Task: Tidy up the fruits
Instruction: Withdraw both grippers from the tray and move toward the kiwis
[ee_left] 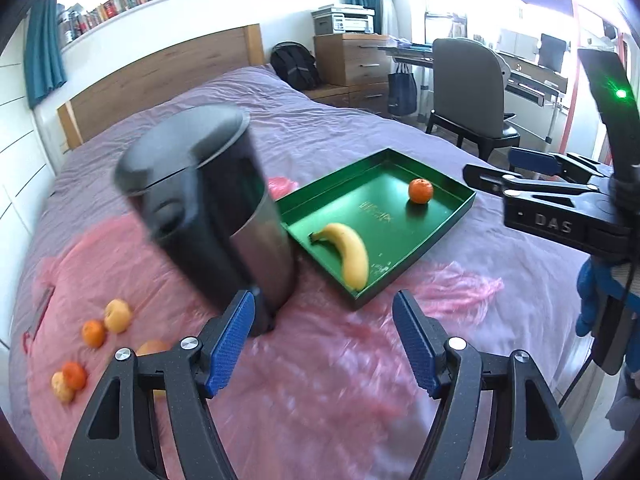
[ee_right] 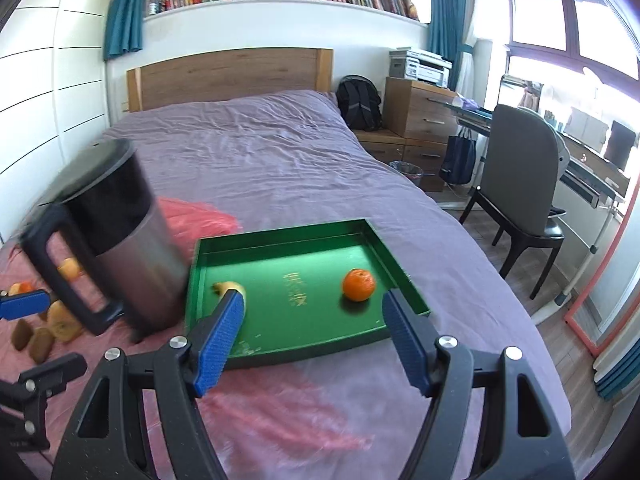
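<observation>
A shallow rectangular green tray (ee_left: 448, 224) lies flat on the purple bedspread. Inside it, a curved yellow banana (ee_left: 350, 254) lies on its side near one corner, and a round orange mandarin (ee_left: 420, 191) sits well apart from it toward the opposite side. More small orange and yellow fruits (ee_left: 106, 322) lie scattered on pink plastic sheeting outside the tray.

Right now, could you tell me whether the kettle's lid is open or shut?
Shut. The kettle stands beside the green tray, and its dark lid sits flat on the rim in both views.
</observation>
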